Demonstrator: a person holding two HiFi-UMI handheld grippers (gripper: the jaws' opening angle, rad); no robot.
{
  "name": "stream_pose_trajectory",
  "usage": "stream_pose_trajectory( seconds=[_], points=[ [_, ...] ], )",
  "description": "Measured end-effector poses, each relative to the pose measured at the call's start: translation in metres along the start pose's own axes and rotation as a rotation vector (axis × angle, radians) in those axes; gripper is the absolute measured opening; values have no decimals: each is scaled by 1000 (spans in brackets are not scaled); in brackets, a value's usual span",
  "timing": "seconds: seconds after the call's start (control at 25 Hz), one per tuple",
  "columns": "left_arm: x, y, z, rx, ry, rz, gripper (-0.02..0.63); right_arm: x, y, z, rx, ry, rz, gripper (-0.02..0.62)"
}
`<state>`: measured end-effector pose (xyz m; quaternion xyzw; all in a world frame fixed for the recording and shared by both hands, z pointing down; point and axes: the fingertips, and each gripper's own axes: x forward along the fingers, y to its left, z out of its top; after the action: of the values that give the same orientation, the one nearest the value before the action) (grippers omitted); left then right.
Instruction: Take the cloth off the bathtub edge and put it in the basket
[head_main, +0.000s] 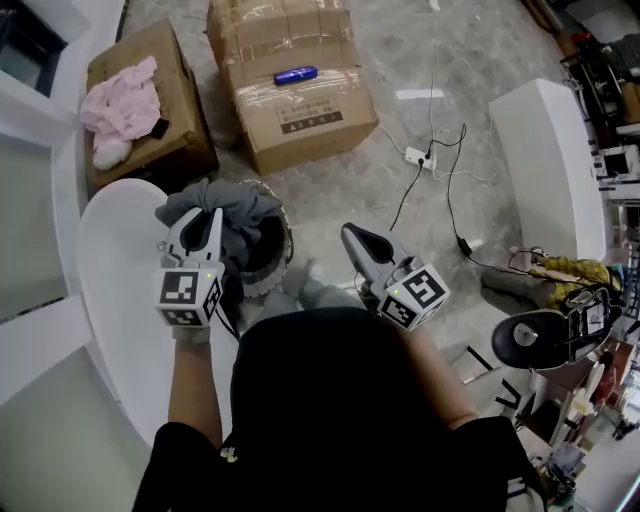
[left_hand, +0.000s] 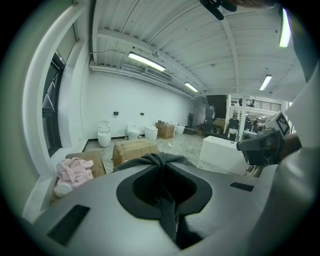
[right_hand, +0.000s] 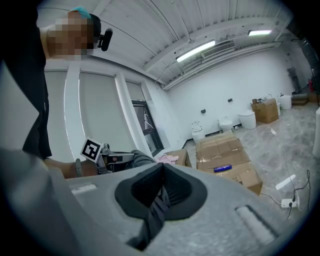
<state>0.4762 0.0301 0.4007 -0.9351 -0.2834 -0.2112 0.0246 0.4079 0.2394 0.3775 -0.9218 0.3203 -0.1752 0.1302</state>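
Note:
A dark grey cloth (head_main: 228, 207) hangs bunched from my left gripper (head_main: 214, 216), which is shut on it. The cloth hangs over the left rim of a round woven basket (head_main: 272, 268) on the floor beside the white bathtub edge (head_main: 115, 270). In the left gripper view the cloth (left_hand: 161, 161) is pinched between the closed jaws and spills over their tips. My right gripper (head_main: 348, 232) is to the right of the basket, jaws together, with nothing in them. In the right gripper view the jaws (right_hand: 161, 168) meet at the tip, and the left gripper (right_hand: 107, 160) with the cloth shows beyond them.
Two cardboard boxes stand past the basket: one holds a pink cloth (head_main: 120, 105), the larger a blue object (head_main: 295, 75). A power strip (head_main: 418, 156) with trailing cables lies on the marble floor. A white block (head_main: 548, 165) and a black stool (head_main: 530, 340) are at the right.

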Motion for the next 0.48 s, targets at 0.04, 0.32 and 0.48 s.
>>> stream_pose_trajectory(
  seconds=[0.04,0.32,0.48],
  points=[
    [3,-1,2,2,-1,-2,41,-1,-3,2,0,-3,-4,-5],
    [23,-3,-9,-10,32,-11,41,-4,-21,2,11,10,-26,-5],
    [34,-4,-46,-37,91,-24,41,-6,-27,-11,24,39,-41,-5]
  ],
)
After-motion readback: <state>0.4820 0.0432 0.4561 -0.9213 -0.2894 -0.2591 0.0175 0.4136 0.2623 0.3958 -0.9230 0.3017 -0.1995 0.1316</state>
